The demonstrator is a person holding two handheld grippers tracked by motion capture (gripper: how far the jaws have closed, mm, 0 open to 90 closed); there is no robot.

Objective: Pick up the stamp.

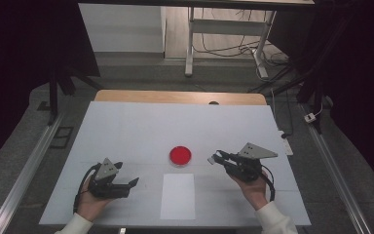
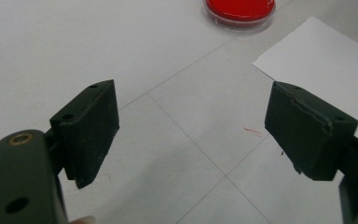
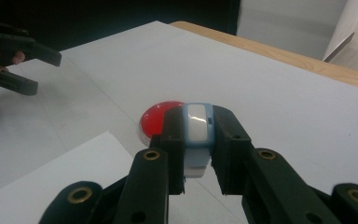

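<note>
White-covered table before dark backdrop; right gripper clamped on small blue-white device, already lifted, frame centre above red dish; placing judged pending; left gripper stood wide apart, empty, lower left

Small pale-blue and white plastic block, perhaps an eraser, upright, clamped above red round shallow dish.

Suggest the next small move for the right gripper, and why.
Probably ease the right gripper forward over the round red dish. It is clamped on a small light-blue and white block, and the dish lies just ahead; the left gripper is open with nothing between its jaws.
</note>
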